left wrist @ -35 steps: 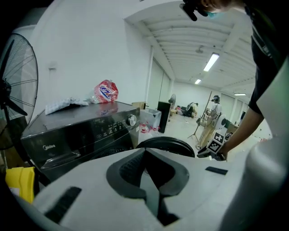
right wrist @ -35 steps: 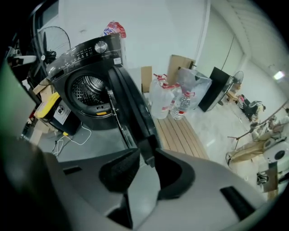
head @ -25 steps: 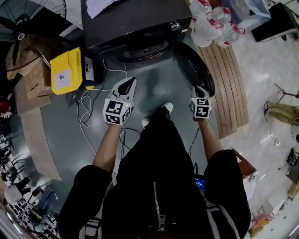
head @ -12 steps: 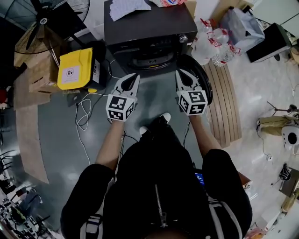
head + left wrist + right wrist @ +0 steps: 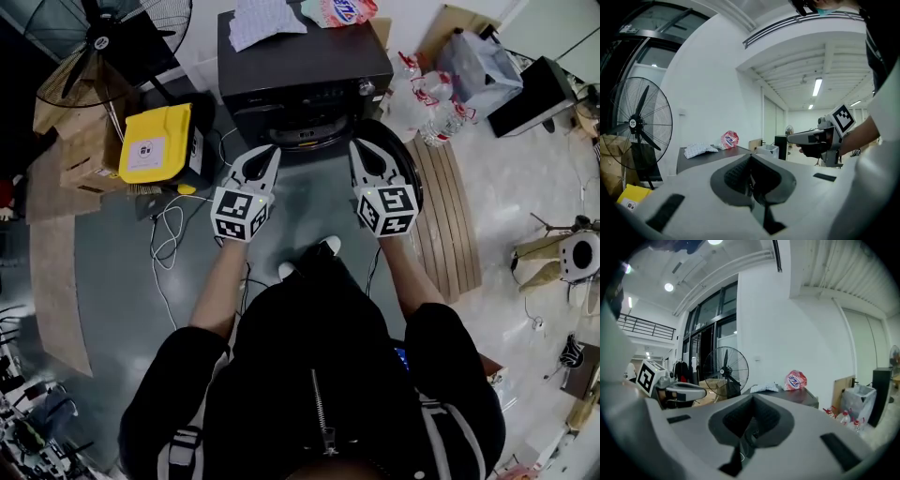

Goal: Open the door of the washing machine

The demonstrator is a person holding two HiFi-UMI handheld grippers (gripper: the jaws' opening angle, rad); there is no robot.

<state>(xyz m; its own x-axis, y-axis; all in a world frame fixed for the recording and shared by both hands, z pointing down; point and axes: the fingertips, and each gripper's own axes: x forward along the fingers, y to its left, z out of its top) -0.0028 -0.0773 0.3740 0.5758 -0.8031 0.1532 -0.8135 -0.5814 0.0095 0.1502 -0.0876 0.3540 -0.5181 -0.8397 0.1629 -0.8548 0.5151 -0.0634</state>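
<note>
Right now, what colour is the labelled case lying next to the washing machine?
The case is yellow, with a small white label; the head view shows it best.

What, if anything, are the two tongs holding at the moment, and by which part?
Nothing is held: the left tongs and the right tongs are both shut and empty, before the washing machine.

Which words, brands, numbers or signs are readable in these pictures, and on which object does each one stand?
No text reads with certainty.
On the red bag atop the washing machine: blue brand lettering, too blurred.
On the yellow box: a white label, too small.
On the control panel: print too small.
On the left tool and the right tool: square marker patterns, no letters.
</note>
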